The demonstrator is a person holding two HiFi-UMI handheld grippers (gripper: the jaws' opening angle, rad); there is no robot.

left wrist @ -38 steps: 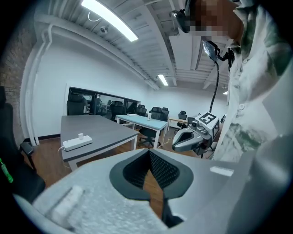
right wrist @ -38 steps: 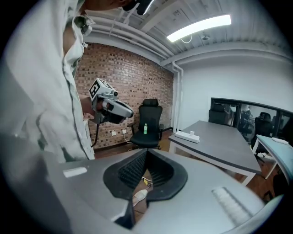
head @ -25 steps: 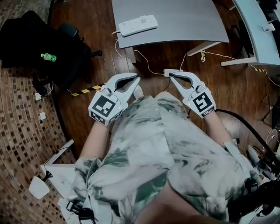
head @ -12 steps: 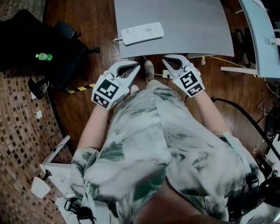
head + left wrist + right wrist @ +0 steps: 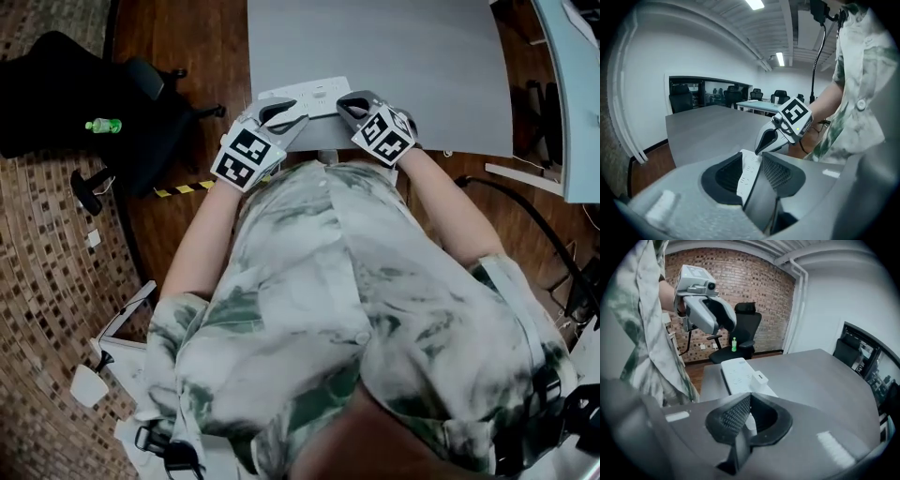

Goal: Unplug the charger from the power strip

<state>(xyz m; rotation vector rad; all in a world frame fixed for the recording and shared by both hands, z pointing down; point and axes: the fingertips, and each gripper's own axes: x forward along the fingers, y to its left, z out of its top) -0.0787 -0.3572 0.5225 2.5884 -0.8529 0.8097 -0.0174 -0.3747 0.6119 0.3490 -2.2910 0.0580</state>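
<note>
A white power strip (image 5: 314, 92) lies on the grey table (image 5: 422, 66) near its front edge. A small white charger (image 5: 759, 378) stands plugged into it. My left gripper (image 5: 284, 114) hovers at the strip's left end with its jaws opening; the strip (image 5: 746, 174) shows between and beyond them, untouched by the pads. My right gripper (image 5: 346, 101) is at the strip's right end, jaw tips together and nothing between them. In the right gripper view its jaws (image 5: 749, 397) point at the charger just ahead.
A black office chair (image 5: 141, 103) with a green bottle (image 5: 103, 125) on it stands on the wooden floor left of the table. Yellow-black tape (image 5: 183, 190) marks the floor. A second table (image 5: 572, 84) is at the right, with a black cable (image 5: 525, 216) below it.
Both grippers have moved from above the floor forward to the table's front edge, on either side of the power strip. The left jaws have come apart.
</note>
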